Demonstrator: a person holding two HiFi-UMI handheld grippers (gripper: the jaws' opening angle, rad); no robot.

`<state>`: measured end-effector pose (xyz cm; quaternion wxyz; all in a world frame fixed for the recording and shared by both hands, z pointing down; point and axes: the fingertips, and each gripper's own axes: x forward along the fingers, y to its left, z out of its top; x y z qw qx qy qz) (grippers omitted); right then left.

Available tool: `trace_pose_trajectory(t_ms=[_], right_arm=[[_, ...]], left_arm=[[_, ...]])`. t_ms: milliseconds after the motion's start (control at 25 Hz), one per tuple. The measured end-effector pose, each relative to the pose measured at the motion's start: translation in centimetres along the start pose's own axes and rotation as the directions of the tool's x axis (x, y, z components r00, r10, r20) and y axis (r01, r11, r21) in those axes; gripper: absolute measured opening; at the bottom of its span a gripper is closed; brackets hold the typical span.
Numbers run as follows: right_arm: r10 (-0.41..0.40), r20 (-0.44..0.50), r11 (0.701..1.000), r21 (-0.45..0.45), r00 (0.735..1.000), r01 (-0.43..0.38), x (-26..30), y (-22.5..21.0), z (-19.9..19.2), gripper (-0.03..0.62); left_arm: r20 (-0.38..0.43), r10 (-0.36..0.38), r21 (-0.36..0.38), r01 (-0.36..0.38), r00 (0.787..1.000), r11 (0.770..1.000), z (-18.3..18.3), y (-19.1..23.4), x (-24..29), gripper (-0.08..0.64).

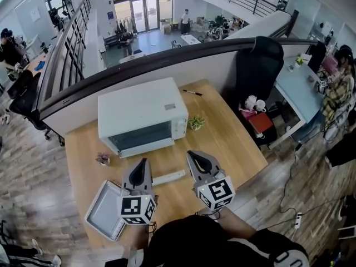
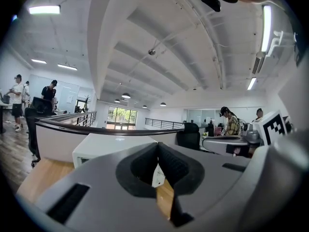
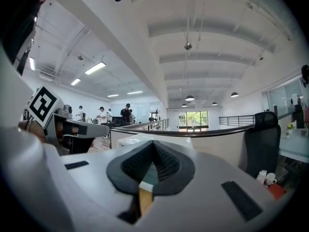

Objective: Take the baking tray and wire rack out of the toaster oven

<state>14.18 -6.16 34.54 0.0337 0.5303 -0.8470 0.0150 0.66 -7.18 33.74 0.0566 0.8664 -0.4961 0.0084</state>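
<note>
A wooden counter (image 1: 233, 143) filled the middle of the head view. A white toaster oven (image 1: 142, 113) stood on it at upper centre, its dark glass door turned toward the lower edge of the frame. A grey baking tray (image 1: 103, 211) lay flat at the counter's lower-left edge, outside the oven and turned at an angle.

Just right of the tray was the left hand-held gripper (image 1: 146, 162). The right hand-held gripper (image 1: 191, 153) was at lower centre. Both pointed toward the oven, and both had their jaws together with nothing between them.

A white bar-shaped thing (image 1: 168, 177) lay on the counter between the two. A small green plant (image 1: 196, 122) sat just right of the oven, and another small plant (image 1: 103, 159) sat to the oven's lower left. A pen (image 1: 192, 92) lay near the counter's upper edge.
</note>
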Motion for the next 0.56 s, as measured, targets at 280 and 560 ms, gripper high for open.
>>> trace_pose_trajectory(t_ms=[280,560], right_arm=[[-0.002,0.005,1.000,-0.001,1.000,0.002,-0.06,-0.14,0.32,0.006],[0.013,0.005,1.000,0.004,1.000,-0.013,-0.08,0.29,0.20,0.006]], left_arm=[[0.000,0.022,-0.002,-0.022,1.000,1.000,0.09,0.42,-0.20,0.023],[-0.004,0.019,-0.003,-0.019,1.000,1.000,-0.13,0.03,-0.38,0.023]])
